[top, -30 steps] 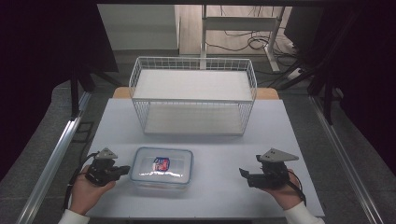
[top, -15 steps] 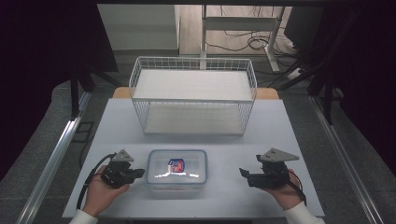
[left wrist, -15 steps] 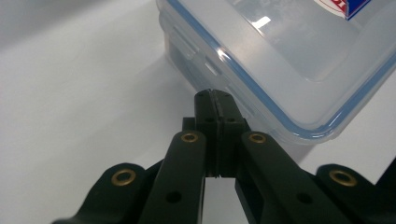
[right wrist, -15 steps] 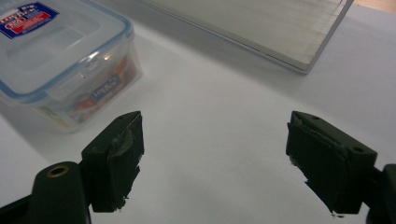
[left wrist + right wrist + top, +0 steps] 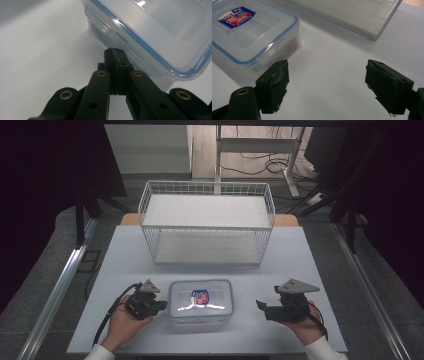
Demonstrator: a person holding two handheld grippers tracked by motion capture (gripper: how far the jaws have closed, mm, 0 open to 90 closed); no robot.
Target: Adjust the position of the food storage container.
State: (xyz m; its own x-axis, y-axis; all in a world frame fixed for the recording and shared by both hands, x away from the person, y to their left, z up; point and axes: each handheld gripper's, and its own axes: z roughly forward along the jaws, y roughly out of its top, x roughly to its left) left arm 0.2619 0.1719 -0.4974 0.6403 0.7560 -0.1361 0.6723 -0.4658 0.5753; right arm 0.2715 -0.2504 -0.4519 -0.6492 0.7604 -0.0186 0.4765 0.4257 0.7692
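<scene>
Clear box, blue-trimmed lid, red-blue label; white wire basket

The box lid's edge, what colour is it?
Blue, around the clear box lid; the right gripper view shows it best.

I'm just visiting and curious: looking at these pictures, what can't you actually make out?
- What is inside the plastic box: high view, glare on the lid and the label hide it.
- Small print on the label: right gripper view, too small and blurred.
- Whether the left gripper touches the box: left gripper view, its shut jaws cover the spot.
- Far side of the box: left gripper view, cut off by the frame edge.
- Wire basket contents: high view shows pale shelves, nothing clear on them.
</scene>
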